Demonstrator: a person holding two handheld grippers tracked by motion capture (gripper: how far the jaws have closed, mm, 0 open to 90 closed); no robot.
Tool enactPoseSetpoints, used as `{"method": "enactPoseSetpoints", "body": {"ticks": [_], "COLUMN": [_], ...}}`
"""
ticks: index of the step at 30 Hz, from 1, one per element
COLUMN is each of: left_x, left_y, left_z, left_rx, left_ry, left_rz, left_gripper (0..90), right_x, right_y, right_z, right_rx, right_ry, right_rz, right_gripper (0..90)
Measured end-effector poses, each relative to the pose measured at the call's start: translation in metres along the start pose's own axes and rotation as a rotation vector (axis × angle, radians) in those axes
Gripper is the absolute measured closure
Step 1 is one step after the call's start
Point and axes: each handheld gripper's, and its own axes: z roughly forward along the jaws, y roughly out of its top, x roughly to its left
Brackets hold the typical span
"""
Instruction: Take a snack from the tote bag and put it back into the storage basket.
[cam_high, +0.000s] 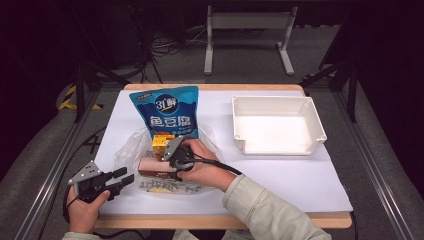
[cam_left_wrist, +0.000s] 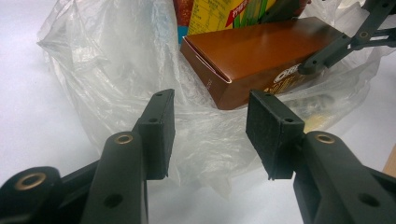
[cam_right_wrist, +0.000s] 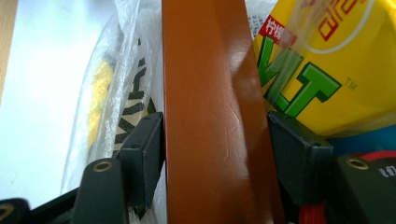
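Observation:
A brown glossy box (cam_high: 152, 167) lies inside a crumpled clear plastic bag (cam_high: 127, 150) at the table's front middle. My right gripper (cam_high: 169, 166) reaches into the bag from the right. Its two pads press on the long sides of the brown box (cam_right_wrist: 210, 116), so it is shut on it. A yellow drink carton (cam_right_wrist: 327, 70) stands right behind the box. My left gripper (cam_high: 126, 177) rests at the bag's front left corner, open, with only loose plastic bag (cam_left_wrist: 116, 60) ahead of its jaws. From there the brown box (cam_left_wrist: 261, 51) lies a little beyond its fingertips.
A blue snack pouch (cam_high: 167, 110) lies flat behind the bag. A white tray (cam_high: 272, 99) sits at the right rear of the white table cover (cam_high: 300, 175). The other gripper's fingers (cam_left_wrist: 345, 42) cross the upper right of the left gripper view.

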Motion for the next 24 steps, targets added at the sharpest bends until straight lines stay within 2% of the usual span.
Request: {"method": "enactPoseSetpoints", "body": {"ticks": [4, 15, 20, 24], "left_x": [0.001, 0.002, 0.002, 0.001], "left_y": [0.000, -0.001, 0.000, 0.000], "left_z": [0.000, -0.002, -0.002, -0.002], "left_rx": [-0.001, -0.012, -0.007, -0.004], "left_ry": [-0.001, 0.001, -0.002, -0.005], "left_rz": [0.003, -0.007, 0.000, -0.005], "left_gripper": [52.5, 52.5, 52.2, 52.0], "right_x": [0.000, 0.000, -0.001, -0.004], "right_y": [0.000, 0.002, 0.003, 0.006], "right_z": [0.000, -0.003, -0.009, -0.022], "right_rx": [0.005, 0.020, -0.011, -0.081], "right_ry": [0.002, 0.006, 0.005, 0.010], "right_rz": [-0.001, -0.046, -0.050, -0.027], "right_gripper": [40.0, 43.8, 43.9, 43.9]}}
